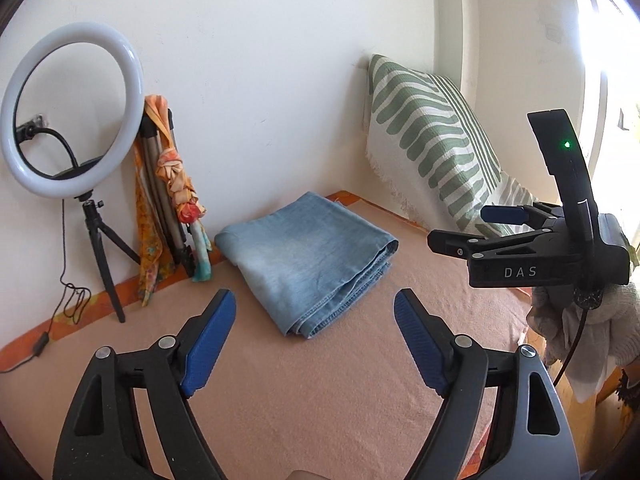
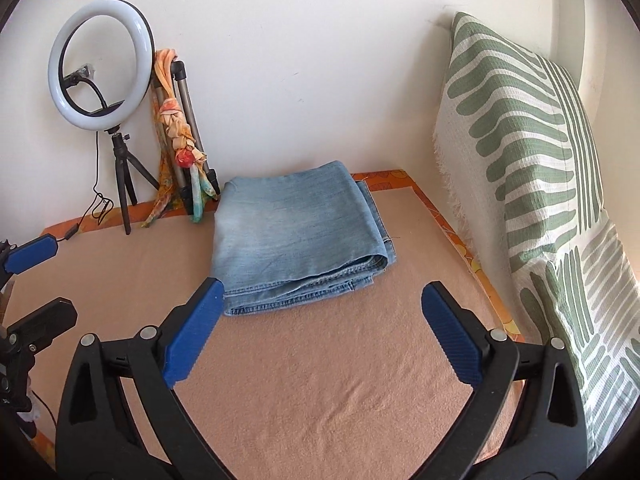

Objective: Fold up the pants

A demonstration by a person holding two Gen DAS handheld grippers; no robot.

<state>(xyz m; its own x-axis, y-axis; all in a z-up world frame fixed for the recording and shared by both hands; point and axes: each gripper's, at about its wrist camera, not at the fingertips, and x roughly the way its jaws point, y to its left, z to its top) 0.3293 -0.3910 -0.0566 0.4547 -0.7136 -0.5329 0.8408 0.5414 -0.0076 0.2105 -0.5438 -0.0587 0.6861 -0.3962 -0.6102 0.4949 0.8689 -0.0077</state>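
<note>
Light blue denim pants [image 1: 308, 256] lie folded into a compact stack on the peach blanket [image 1: 320, 380], near the far wall. They also show in the right wrist view [image 2: 296, 236]. My left gripper [image 1: 314, 304] is open and empty, held above the blanket just in front of the pants. My right gripper [image 2: 320, 294] is open and empty, its fingertips close to the near edge of the stack. The right gripper also shows in the left wrist view [image 1: 468, 228] to the right of the pants. The left gripper shows at the left edge of the right wrist view [image 2: 40, 280].
A ring light [image 1: 72, 108] on a black tripod stands at the far left by the wall, next to a folded tripod draped with an orange scarf [image 1: 172, 184]. A green-and-white patterned pillow [image 2: 528, 184] leans against the wall on the right.
</note>
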